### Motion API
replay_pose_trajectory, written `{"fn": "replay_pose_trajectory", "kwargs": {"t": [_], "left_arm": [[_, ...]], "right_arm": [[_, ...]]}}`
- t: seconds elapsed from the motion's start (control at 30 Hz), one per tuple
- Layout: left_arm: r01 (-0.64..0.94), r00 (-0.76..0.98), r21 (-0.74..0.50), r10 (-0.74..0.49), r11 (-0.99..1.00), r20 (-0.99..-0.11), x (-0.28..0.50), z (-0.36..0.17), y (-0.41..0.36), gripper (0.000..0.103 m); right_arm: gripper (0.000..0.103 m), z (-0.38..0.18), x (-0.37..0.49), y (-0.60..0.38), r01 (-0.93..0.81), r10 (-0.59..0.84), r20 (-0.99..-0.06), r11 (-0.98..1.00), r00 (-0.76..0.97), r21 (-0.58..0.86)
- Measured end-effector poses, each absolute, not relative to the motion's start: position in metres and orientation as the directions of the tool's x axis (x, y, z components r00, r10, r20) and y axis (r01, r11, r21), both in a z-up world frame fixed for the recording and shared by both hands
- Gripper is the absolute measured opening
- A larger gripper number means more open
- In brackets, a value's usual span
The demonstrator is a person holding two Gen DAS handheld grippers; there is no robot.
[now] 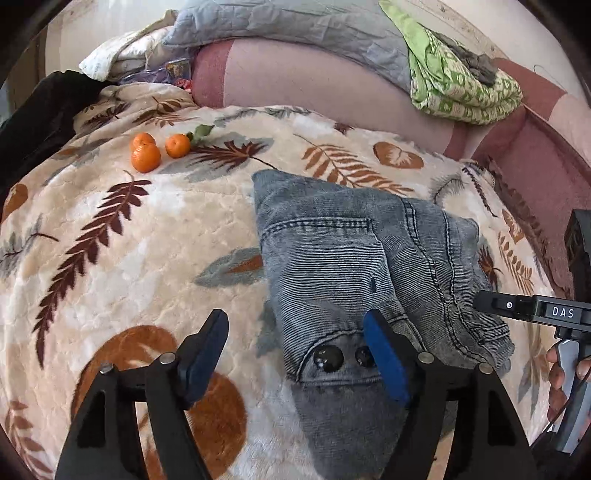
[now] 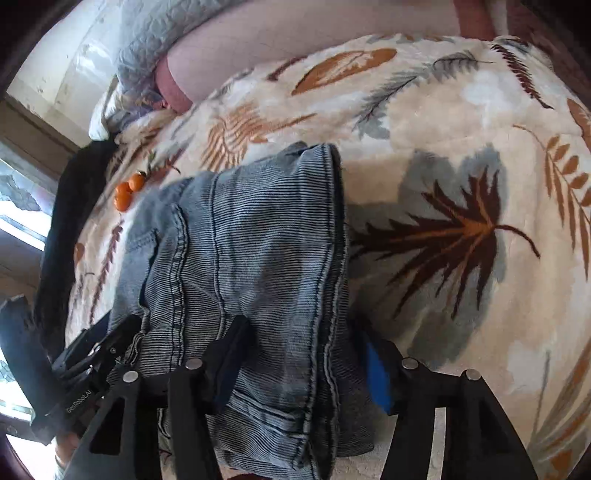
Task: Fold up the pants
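Observation:
The grey-blue denim pants (image 1: pixel 351 258) lie folded into a compact bundle on the leaf-patterned blanket (image 1: pixel 129 240), waistband buttons toward me. My left gripper (image 1: pixel 295 350) is open at the near left edge of the pants, with its right finger (image 1: pixel 384 358) over the waistband and nothing held. In the right wrist view the pants (image 2: pixel 251 251) fill the centre. My right gripper (image 2: pixel 301 365) is open with its fingers either side of the near end of the pants. The right gripper's tip also shows in the left wrist view (image 1: pixel 487 304) at the pants' right edge.
Three tangerines (image 1: pixel 155 149) lie on the blanket far left of the pants. A pink bolster (image 1: pixel 332 85), a grey quilt (image 1: pixel 295 26) and a green patterned cloth (image 1: pixel 454 81) are at the back. A dark garment (image 1: pixel 40 118) lies at the far left.

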State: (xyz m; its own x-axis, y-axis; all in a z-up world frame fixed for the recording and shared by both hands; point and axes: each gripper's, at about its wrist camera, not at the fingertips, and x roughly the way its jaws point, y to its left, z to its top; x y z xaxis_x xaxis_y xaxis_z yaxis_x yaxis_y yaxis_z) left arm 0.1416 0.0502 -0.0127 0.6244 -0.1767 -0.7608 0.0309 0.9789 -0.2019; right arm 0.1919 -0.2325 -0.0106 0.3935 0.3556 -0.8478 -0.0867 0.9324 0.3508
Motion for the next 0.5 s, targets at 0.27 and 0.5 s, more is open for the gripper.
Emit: {"fn": "replay_pose_trajectory", "kwargs": {"t": [0.27,0.5], "left_arm": [[0.082,0.7,-0.224,-0.216,0.971,-0.681,0.088,0.016,0.043,0.079],[0.103,0.634,-0.144,-0.176,0.984,-0.753,0.091,-0.009,0.016,0.081]], "right_arm": [[0.072,0.037,0.134,-0.226,-0.219,0.587,-0.684,0.805,0.434,0.552],[0.062,-0.013,0.144,-0.213,-0.116,0.519,-0.799,0.853,0.304,0.509]]}}
